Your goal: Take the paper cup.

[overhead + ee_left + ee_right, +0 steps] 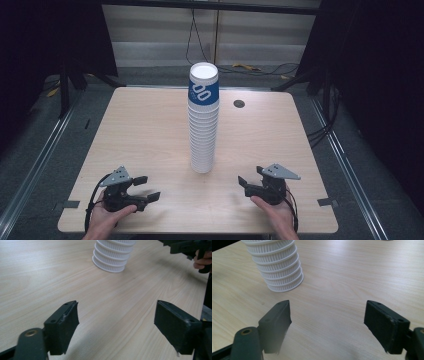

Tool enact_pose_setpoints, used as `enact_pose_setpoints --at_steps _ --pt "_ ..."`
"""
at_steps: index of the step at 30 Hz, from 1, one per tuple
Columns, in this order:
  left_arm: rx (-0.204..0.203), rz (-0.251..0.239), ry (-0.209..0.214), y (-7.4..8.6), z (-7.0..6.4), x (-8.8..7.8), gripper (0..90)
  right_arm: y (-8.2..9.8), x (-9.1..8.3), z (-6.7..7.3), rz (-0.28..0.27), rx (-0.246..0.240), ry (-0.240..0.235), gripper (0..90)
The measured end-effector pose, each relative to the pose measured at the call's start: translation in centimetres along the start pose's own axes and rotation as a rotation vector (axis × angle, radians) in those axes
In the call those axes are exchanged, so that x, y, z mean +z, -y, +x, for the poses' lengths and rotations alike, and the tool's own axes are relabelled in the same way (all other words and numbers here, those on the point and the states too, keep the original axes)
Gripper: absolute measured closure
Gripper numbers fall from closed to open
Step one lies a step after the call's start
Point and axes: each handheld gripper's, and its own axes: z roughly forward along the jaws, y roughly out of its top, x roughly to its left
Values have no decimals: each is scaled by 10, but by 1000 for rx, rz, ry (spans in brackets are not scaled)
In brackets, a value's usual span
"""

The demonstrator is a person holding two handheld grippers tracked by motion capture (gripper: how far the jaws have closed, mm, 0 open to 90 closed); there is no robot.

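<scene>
Both hand-held grippers (pixel 145 187) (pixel 245 182) agape and empty, tall cup stack (pixel 203 125) upright between, top cup empty

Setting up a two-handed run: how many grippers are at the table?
2. The left gripper sits near the table's front-left edge, the right gripper near its front-right, either side of the cup stack.

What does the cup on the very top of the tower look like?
Find the wooden table; a tall stack of cups stands upside down at its middle. The top cup has a blue band with white marks, while the cups beneath show plain white rims.
</scene>
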Motion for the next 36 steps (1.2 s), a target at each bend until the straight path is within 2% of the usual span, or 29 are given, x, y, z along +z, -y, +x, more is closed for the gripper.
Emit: enact_pose_setpoints --at_steps 3,6,8,10,12,15,17,24,25,32,34,36 --pt "-2 -8 -21 0 3 -2 208 0 0 1 -7 0 -14 238" --pt "-8 3 -19 0 5 0 200 -1 -2 1 -25 -7 -8 247" --pt "-18 -2 -15 0 5 1 200 -2 -1 0 -19 -4 -21 256" --pt "-4 8 -11 1 3 2 200 -2 -1 0 -18 -10 -26 264" --pt "-7 -1 -3 1 2 2 205 -2 -1 1 -22 -2 -36 263" --pt "0 0 -10 1 2 1 206 -1 0 3 -20 -18 -47 225" --pt "3 0 -12 1 1 0 205 -2 1 5 -17 -24 -34 190" --pt "4 4 -2 1 0 -1 206 -9 1 10 -33 -8 -98 162" --pt "10 10 -3 1 0 -1 206 -12 -1 10 -44 -1 -116 181" --pt "14 9 1 3 -3 -4 208 -19 -6 15 -65 -11 -107 185" --pt "16 13 6 3 -4 -4 208 -22 -8 16 -63 -21 -128 265" --pt "22 15 10 3 -5 -4 208 -25 -10 17 -74 -26 -138 269"
